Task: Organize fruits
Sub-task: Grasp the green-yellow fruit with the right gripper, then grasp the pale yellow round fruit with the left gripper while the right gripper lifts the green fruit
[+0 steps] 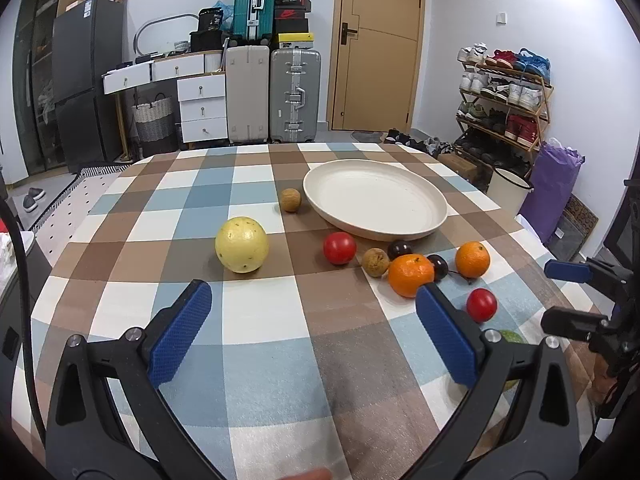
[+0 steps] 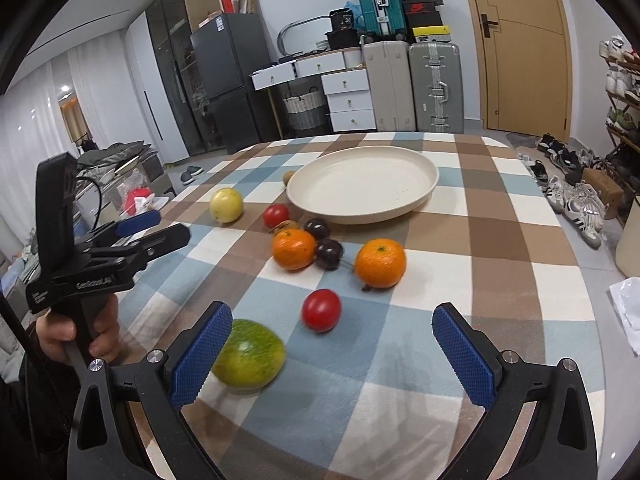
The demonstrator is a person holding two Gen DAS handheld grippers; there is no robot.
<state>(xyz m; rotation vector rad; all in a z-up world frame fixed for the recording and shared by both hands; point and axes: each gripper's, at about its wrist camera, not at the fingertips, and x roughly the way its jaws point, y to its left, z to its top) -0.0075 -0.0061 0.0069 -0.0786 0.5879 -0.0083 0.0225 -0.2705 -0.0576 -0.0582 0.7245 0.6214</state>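
Observation:
An empty cream plate (image 1: 436, 204) (image 2: 430, 184) sits on the far side of the checked table. Loose fruit lies in front of it: a yellow fruit (image 1: 241, 244) (image 2: 226, 204), two tomatoes (image 1: 339, 247) (image 2: 321, 310), two oranges (image 1: 411, 275) (image 2: 380, 262), two dark plums (image 2: 329, 253), two small brown fruits (image 1: 290, 200) and a green fruit (image 2: 250, 354). My left gripper (image 1: 314, 334) is open and empty above the near table, short of the yellow fruit. My right gripper (image 2: 332, 354) is open and empty, with the green fruit beside its left finger.
The table's right edge drops to a floor with shoes, a shoe rack (image 1: 504, 96) and a purple bag (image 1: 548, 192). Suitcases (image 1: 294, 92), drawers and a door (image 1: 380, 40) stand behind the table. The left gripper also shows at the left of the right wrist view (image 2: 154, 228).

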